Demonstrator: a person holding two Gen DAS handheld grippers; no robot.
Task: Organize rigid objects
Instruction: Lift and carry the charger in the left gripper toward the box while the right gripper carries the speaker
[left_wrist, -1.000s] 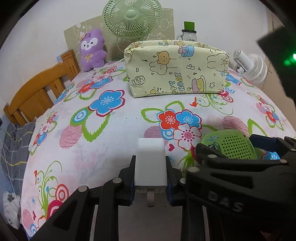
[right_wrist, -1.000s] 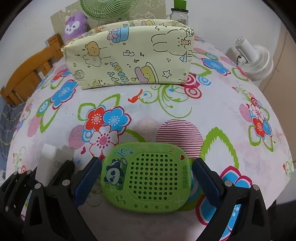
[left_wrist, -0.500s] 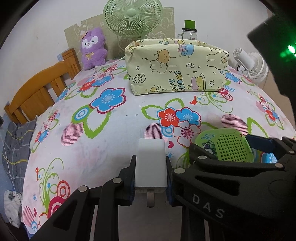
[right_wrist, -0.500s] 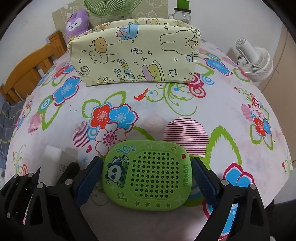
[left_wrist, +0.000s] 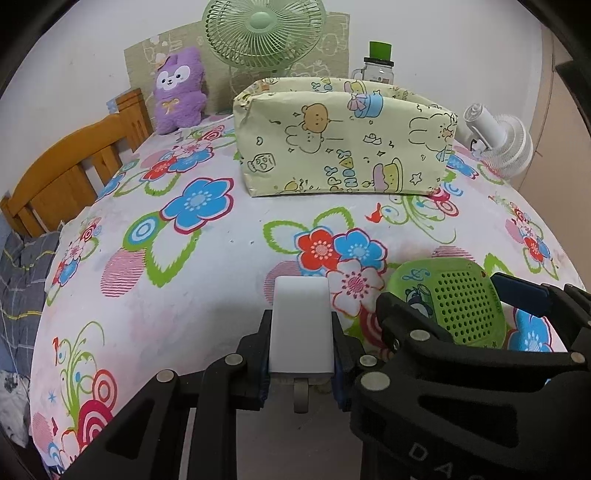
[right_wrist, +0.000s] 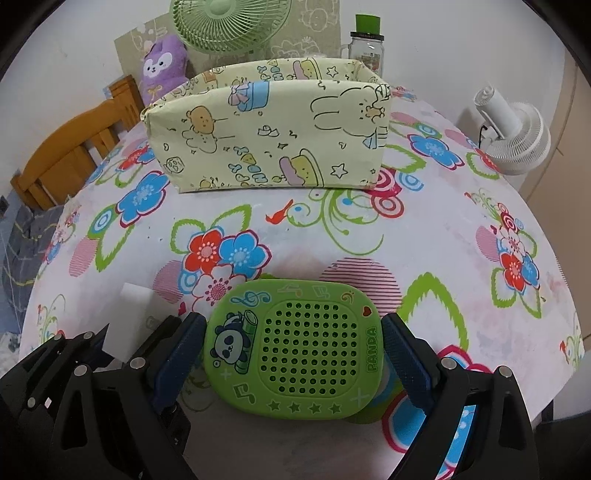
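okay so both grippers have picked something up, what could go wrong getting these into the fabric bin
The left gripper pinches only the near end of the white block, so it might pivot or slip. The green panda case spans the right gripper widely and could snag the yellow fabric bin's soft front wall.

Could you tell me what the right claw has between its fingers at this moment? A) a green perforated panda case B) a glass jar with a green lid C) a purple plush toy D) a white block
A: in the right wrist view, the green panda case sits between the blue pads of the right claw, above the floral tablecloth.
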